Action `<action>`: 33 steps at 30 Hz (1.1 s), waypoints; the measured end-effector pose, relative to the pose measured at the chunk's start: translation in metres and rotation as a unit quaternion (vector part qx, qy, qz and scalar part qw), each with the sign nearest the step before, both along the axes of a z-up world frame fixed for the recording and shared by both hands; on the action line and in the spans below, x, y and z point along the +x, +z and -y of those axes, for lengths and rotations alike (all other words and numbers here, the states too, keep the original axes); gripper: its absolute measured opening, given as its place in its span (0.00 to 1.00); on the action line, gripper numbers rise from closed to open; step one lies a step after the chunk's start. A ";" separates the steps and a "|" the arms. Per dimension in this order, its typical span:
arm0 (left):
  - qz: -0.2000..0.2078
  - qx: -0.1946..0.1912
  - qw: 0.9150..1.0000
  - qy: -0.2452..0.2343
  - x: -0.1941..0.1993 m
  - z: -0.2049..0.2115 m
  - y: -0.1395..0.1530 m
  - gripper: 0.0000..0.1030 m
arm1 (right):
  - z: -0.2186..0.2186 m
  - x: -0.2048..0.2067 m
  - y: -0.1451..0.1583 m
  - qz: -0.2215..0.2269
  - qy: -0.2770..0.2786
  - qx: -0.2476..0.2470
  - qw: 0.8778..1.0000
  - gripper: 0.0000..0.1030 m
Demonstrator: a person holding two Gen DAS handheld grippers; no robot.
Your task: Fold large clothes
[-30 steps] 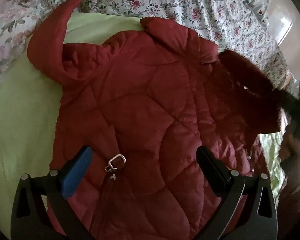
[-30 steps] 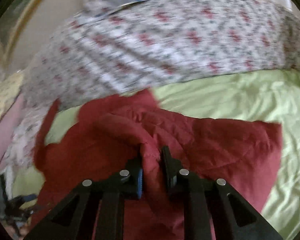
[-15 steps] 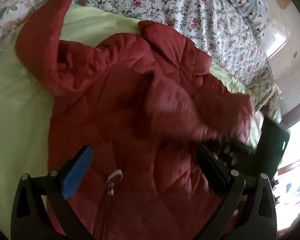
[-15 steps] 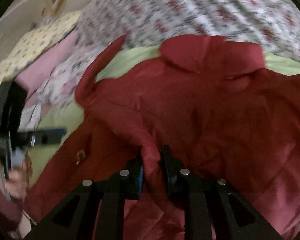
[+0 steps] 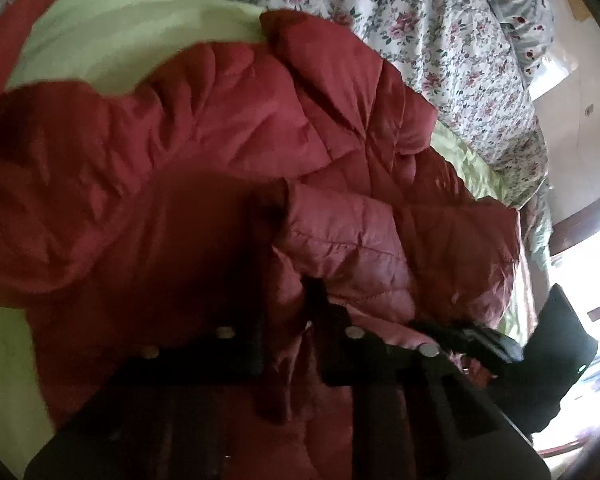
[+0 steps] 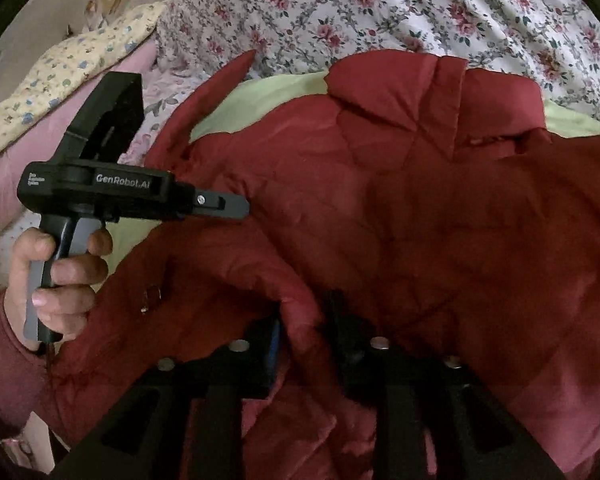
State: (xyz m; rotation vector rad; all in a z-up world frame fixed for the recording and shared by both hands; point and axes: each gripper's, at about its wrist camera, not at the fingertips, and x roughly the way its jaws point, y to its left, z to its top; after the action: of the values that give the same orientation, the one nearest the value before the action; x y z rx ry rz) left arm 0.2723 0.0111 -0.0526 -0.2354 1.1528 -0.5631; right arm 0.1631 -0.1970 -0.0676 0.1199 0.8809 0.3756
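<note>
A quilted red jacket (image 5: 220, 140) lies spread on a lime-green sheet (image 5: 120, 28), collar toward the far side. My left gripper (image 5: 290, 320) is low over its front. Its jaws are closing on a pinch of red fabric that bunches up between the fingers. In the right wrist view a hand (image 6: 60, 276) holds that left gripper (image 6: 240, 206) at the jacket's (image 6: 440, 200) left shoulder. My right gripper (image 6: 308, 332) is over the jacket's middle with its jaws opening. The folded-in sleeve (image 6: 240, 272) still stands loosely between the fingers.
A floral quilt (image 6: 380, 8) is heaped behind the jacket. A yellow flowered pillow (image 6: 72, 60) and a pink one (image 6: 28, 148) lie at the far left. The zip's metal pull (image 6: 152, 294) shows near the hem. The bed's edge and a bright window (image 5: 592, 280) are on the right.
My right gripper carried the sleeve across the jacket's front and its jaws have parted. My left gripper moved in low over the jacket and went from wide open to closed on fabric.
</note>
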 end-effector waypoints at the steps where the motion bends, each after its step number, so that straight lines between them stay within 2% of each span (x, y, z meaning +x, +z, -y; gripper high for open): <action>1: 0.014 0.014 1.000 0.003 -0.001 -0.004 0.002 0.14 | 0.006 -0.005 0.003 0.004 -0.009 0.010 1.000 0.49; 6: 0.076 0.084 0.993 0.033 -0.008 -0.025 0.018 0.13 | 0.050 -0.034 0.025 0.035 -0.093 0.023 0.995 0.49; 9: 0.098 0.100 0.989 0.043 -0.008 -0.032 0.024 0.13 | 0.077 -0.040 0.039 0.057 -0.154 0.010 0.986 0.52; 12: 0.110 0.124 0.985 0.045 -0.009 -0.026 0.021 0.13 | 0.097 -0.026 0.043 0.052 -0.189 -0.001 0.981 0.52; 15: 0.117 0.157 0.980 0.045 -0.011 -0.015 0.013 0.14 | 0.103 -0.002 0.028 0.029 -0.198 -0.024 0.980 0.52; 19: 0.127 0.170 0.975 0.067 -0.023 -0.023 0.023 0.26 | 0.105 0.021 -0.008 -0.015 -0.210 -0.077 0.975 0.50; 22: 0.159 0.171 0.968 0.088 -0.037 -0.031 0.047 0.28 | 0.111 0.017 -0.013 -0.013 -0.222 -0.072 0.972 0.50; 25: 0.169 0.140 0.973 0.068 -0.045 -0.023 0.061 0.28 | 0.111 0.017 -0.014 -0.012 -0.227 -0.074 0.971 0.50; 27: 0.167 0.141 0.975 0.045 -0.048 -0.005 0.057 0.28 | 0.108 0.016 -0.015 -0.012 -0.228 -0.081 0.970 0.50; 30: 0.162 0.181 0.970 0.019 -0.045 0.028 0.033 0.30 | 0.106 0.017 -0.015 -0.012 -0.230 -0.087 0.969 0.50; 33: 0.145 0.220 0.965 0.020 -0.036 0.040 0.003 0.31 | 0.107 0.019 -0.015 -0.011 -0.229 -0.088 0.969 0.50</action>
State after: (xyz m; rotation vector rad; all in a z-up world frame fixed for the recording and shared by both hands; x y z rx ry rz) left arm 0.2366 -0.0292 -0.0499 0.2010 0.9563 -0.2820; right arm 0.1826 -0.3041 -0.0829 0.1592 0.8750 -0.1355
